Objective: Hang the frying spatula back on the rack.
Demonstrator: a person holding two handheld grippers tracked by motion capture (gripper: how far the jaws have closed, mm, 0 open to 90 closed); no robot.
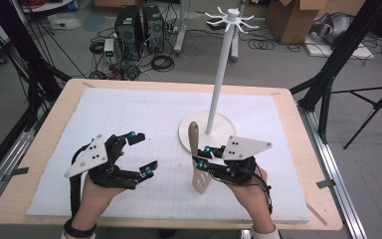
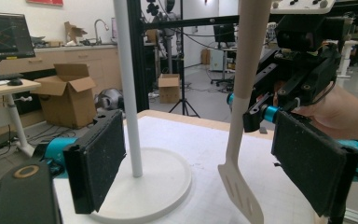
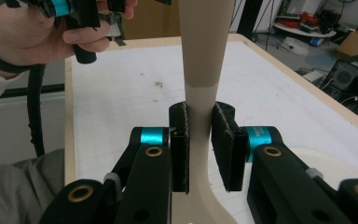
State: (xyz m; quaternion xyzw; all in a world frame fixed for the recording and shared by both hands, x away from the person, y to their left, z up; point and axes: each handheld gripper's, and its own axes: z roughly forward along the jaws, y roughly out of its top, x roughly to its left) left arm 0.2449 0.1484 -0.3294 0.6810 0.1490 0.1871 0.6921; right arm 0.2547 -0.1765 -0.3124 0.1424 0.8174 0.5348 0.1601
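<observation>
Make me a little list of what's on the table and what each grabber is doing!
held thing: spatula, upright, slotted blade down, handle up
right gripper: shut on the spatula's neck
left gripper: open, holding nothing
stand: white pole with hooks on top, on a round base
stand's place: just behind the spatula
table cover: white mat on a wooden table

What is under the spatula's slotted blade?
The spatula, held upright in the shut right gripper, hangs blade-down over the white foam mat. Whether its tip touches the mat cannot be told.
</observation>
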